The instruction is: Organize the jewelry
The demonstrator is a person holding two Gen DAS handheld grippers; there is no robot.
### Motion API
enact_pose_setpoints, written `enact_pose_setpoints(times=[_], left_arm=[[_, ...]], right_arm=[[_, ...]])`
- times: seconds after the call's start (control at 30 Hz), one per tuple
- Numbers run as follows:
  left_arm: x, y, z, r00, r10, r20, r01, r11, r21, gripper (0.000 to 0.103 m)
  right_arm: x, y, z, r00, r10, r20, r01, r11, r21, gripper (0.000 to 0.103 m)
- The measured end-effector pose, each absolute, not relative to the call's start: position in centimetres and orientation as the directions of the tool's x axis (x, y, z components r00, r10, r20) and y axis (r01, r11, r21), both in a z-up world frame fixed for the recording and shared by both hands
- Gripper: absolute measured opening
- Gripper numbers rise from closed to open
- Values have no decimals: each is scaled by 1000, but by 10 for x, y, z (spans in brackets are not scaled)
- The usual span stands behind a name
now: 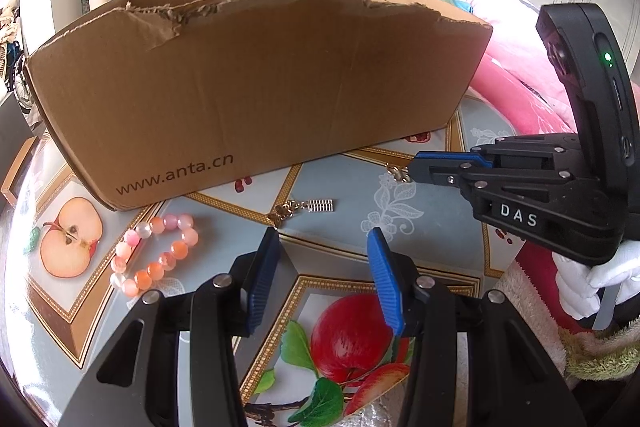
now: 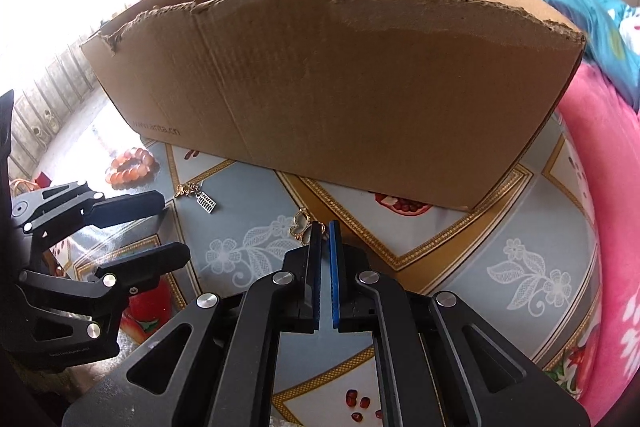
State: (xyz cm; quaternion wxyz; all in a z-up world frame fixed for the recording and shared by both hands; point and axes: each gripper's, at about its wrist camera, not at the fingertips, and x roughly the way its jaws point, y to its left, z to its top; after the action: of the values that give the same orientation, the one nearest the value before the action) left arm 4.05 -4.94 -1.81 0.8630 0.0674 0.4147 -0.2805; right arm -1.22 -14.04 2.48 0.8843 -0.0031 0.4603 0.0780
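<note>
My right gripper (image 2: 327, 227) is shut, and its tips pinch the edge of a gold butterfly pendant (image 2: 302, 225), most of which sticks out to the left just above the tablecloth. The left wrist view shows the same pendant (image 1: 398, 173) at the right gripper's (image 1: 414, 169) tip. My left gripper (image 1: 324, 233) stands open and holds nothing; from the right wrist it shows at the left (image 2: 176, 227). Ahead of it lie a small gold charm with a silver abacus tag (image 1: 304, 209) (image 2: 198, 197) and a pink-orange bead bracelet (image 1: 154, 255) (image 2: 130, 165).
A large torn-rimmed cardboard box (image 1: 260, 87) (image 2: 340, 87) stands across the back of the table (image 1: 436, 227), its inside hidden. Pink bedding (image 2: 608, 187) borders the table's right edge. A white-gloved hand (image 1: 592, 279) holds the right gripper's handle.
</note>
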Motion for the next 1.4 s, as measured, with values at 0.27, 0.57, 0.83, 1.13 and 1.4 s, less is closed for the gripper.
enact_pose_setpoints(times=[0.27,0.57,0.83,1.13,1.4], left_arm=[[41,-50,-18,498,-431,-753,545,831,-115,45],[43,-52,-19,498,-433,-752,548,829,-114,45],[45,-50,-18,489,-442,-752,548,827,-130,45],[46,-48,-18,486,-448,-750,548,825,-137,45],[46,-47,-18,488,-447,-749,548,825,-136,45]], right_arm=[[-9,-138,30,569,174,-803,-201,977,70,22],[9,-128,27,537,177,-825,-267,963,32,22],[13,-123,27,524,175,-834,-260,965,39,23],[13,-113,32,525,149,-838,-278,961,-3,26],[14,-113,30,514,140,-846,-273,962,-6,15]])
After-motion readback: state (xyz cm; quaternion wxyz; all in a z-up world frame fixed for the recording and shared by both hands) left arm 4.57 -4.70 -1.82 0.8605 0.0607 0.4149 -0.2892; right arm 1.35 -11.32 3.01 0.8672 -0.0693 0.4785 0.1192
